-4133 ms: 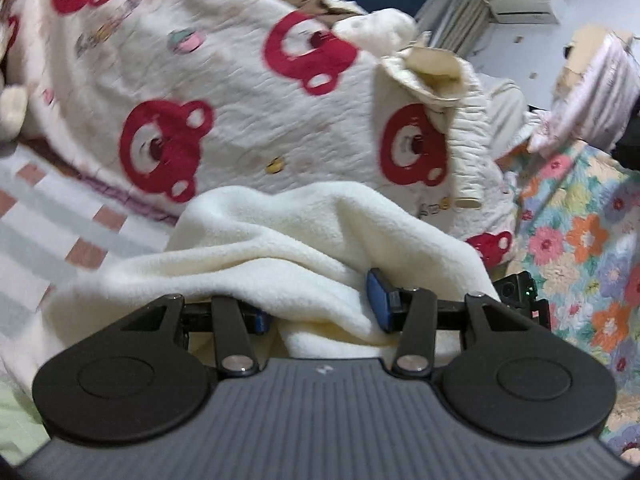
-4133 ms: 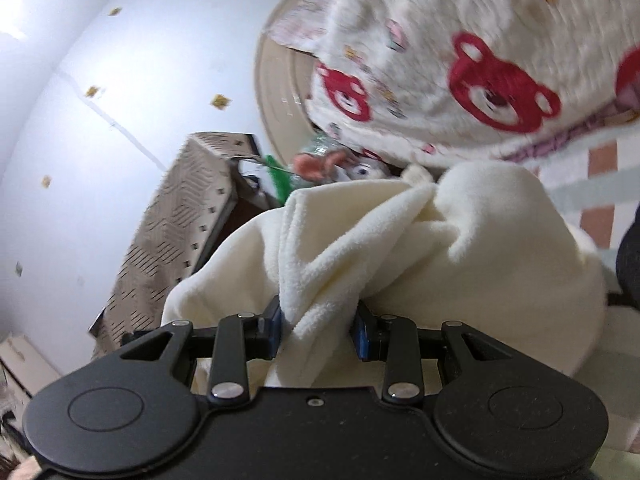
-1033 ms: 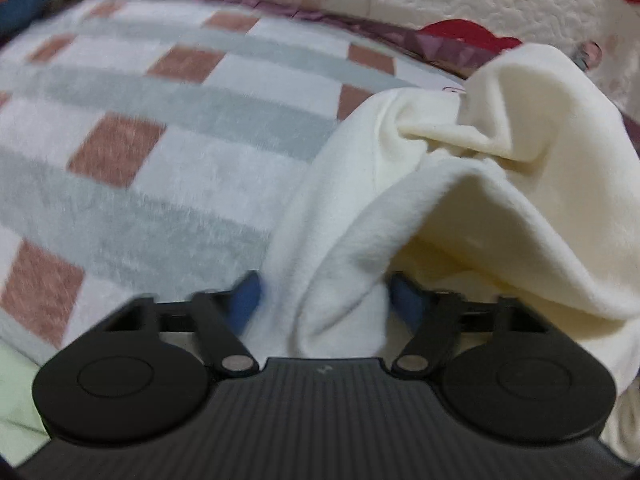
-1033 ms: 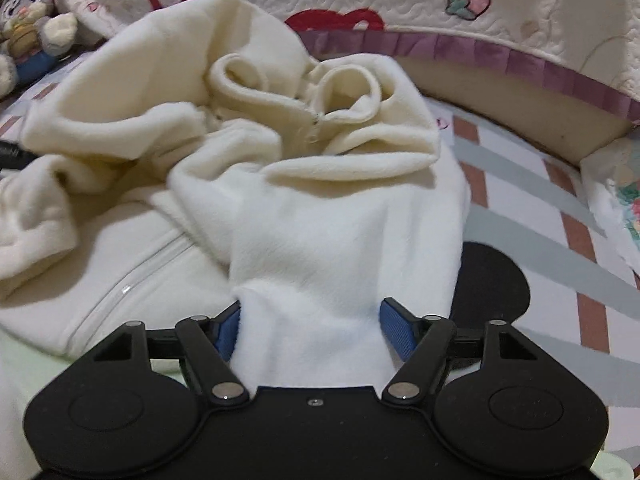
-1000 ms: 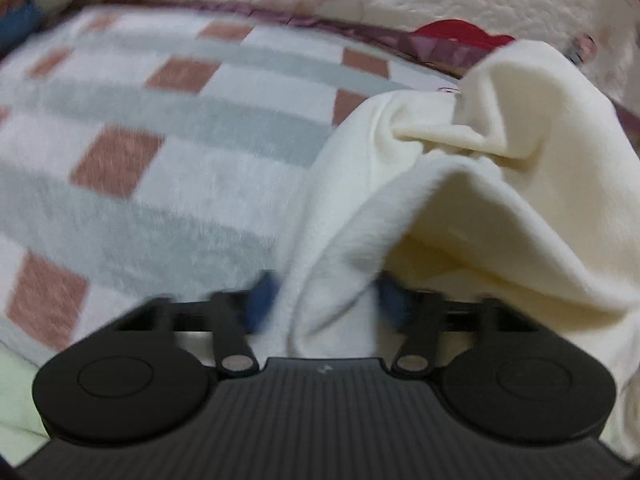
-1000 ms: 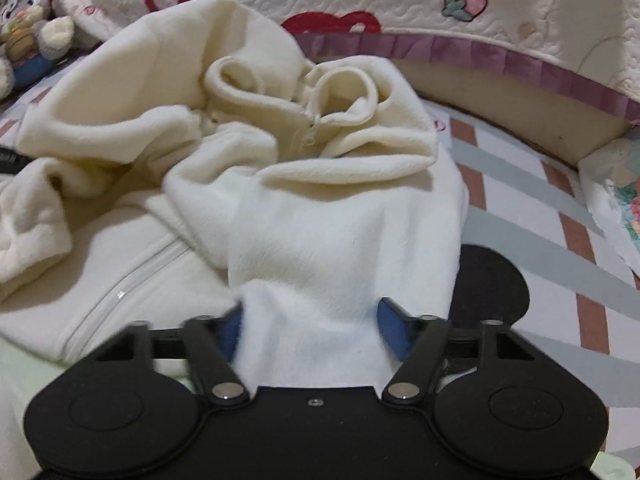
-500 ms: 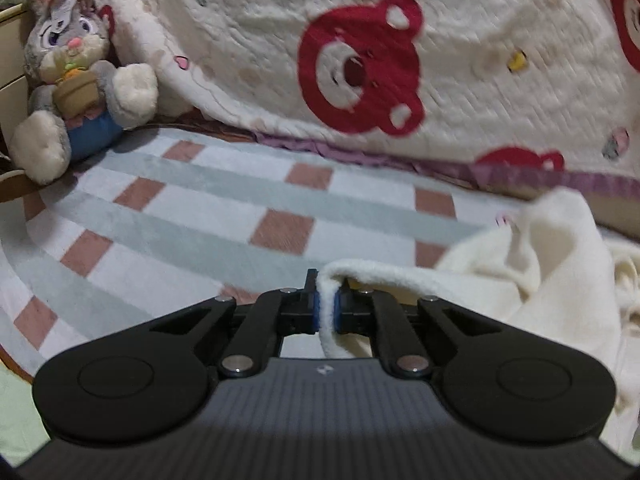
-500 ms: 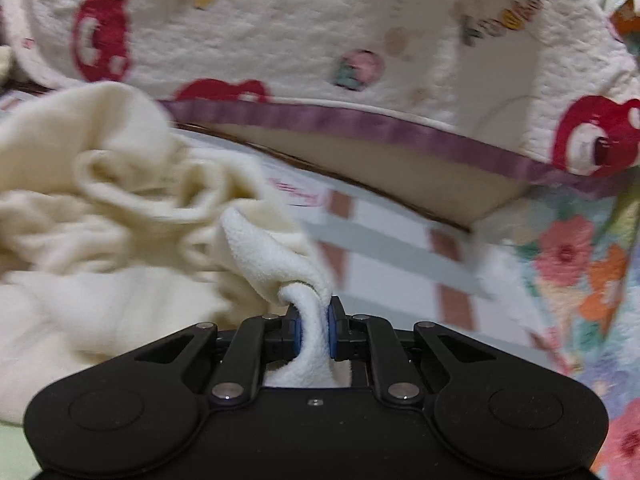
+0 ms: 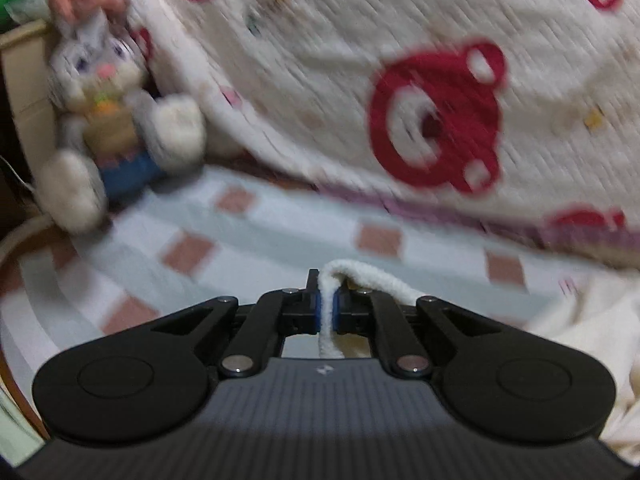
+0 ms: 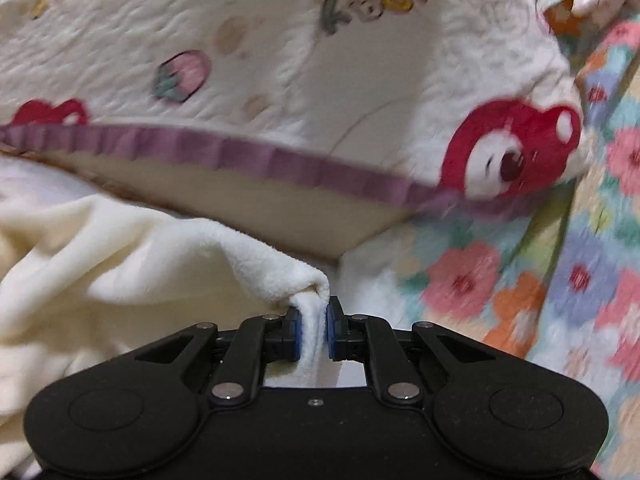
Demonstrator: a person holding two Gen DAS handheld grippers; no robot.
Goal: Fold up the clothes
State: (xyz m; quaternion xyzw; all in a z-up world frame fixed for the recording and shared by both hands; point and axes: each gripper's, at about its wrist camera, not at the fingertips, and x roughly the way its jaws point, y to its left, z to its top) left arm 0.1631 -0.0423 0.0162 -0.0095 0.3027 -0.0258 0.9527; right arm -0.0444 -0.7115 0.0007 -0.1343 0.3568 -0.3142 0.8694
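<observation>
Two grippers now clamp the cream fleece jacket (image 10: 132,264): the left gripper (image 9: 327,308) pinches a thin edge, the right gripper (image 10: 313,334) a thicker bunch of cloth. A second ago both sets of jaws stood wide around loose folds; they have just been closing and now press on the cloth. The jacket, which lay crumpled on the checked blanket (image 9: 248,240), hangs stretched between the grips, its bulk trailing below. The bear quilt (image 9: 400,80), toy rabbit (image 9: 108,120) and flowered sheet (image 10: 540,280) fill more of each view. This looks like spreading the jacket before any fold.
</observation>
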